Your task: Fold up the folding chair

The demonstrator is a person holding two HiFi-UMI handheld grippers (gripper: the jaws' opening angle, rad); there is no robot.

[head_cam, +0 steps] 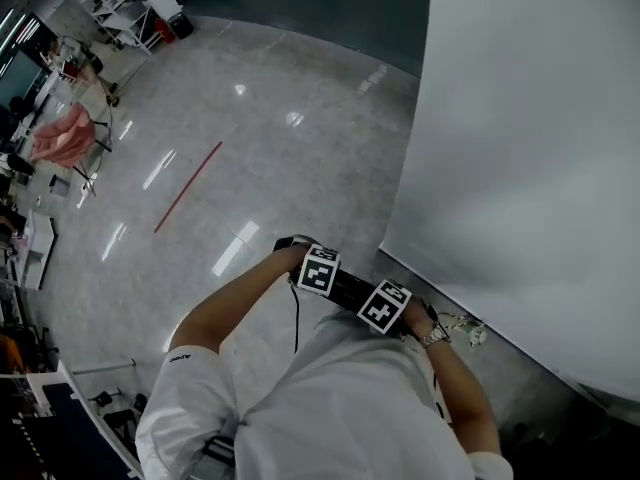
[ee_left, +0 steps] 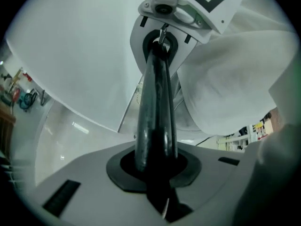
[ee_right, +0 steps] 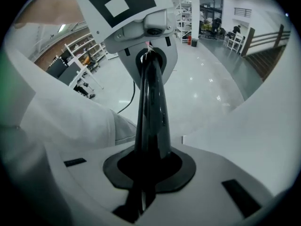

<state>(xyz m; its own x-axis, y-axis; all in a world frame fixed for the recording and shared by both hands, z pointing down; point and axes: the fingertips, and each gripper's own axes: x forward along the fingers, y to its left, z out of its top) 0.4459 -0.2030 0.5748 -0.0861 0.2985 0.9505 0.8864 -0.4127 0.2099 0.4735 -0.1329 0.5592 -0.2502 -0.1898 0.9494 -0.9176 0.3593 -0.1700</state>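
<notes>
Of the folding chair only a black tube [head_cam: 352, 288] shows in the head view, held close in front of the person's white shirt; the rest is hidden under the body. My left gripper [head_cam: 322, 271] and right gripper [head_cam: 385, 306] sit side by side on that tube, marker cubes up. In the left gripper view the tube [ee_left: 155, 112] runs from my left gripper [ee_left: 157, 173] up into the right gripper [ee_left: 162, 36]. In the right gripper view the tube [ee_right: 150, 112] leads from my right gripper [ee_right: 148, 166] to the left gripper [ee_right: 146, 55]. Both are shut on it.
A big white panel [head_cam: 530, 148] fills the right side, its lower edge near my hands. Glossy pale floor [head_cam: 260, 138] with a red line [head_cam: 188, 186] spreads to the left. Shelving [head_cam: 125, 8] and a pink object [head_cam: 62, 136] stand far off at the left edge.
</notes>
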